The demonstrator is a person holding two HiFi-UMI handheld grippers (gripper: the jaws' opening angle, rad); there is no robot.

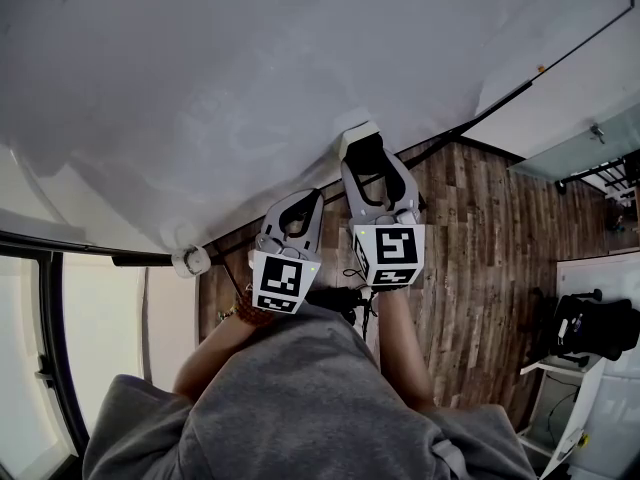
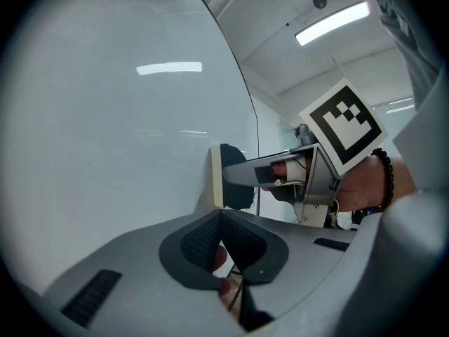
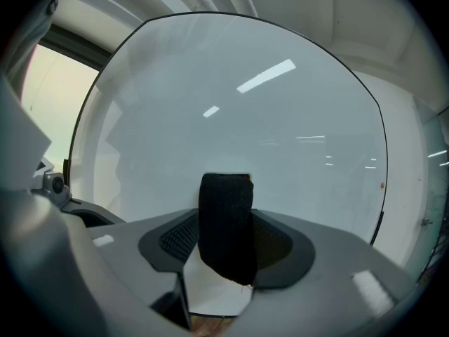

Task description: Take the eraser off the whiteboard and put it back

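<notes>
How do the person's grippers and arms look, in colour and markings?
The left gripper and the right gripper are grey with black ribbed pads, each bearing a cube of black-and-white square markers. The person wears a grey top and a dark bead bracelet.

Whiteboard [image 1: 250, 88] blocks everything dead ahead. Eraser [image 3: 226, 223] fills the right gripper [image 1: 365, 153] gap, and the left gripper [image 1: 303, 200] crowds just beside it. The wood floor [image 1: 480, 268] off to the right is open.

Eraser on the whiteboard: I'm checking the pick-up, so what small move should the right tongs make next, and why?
Probably draw the right tongs straight back from the whiteboard. They appear closed on the eraser, which sits flat against the board, so a straight pull looks likeliest to free it cleanly.
</notes>
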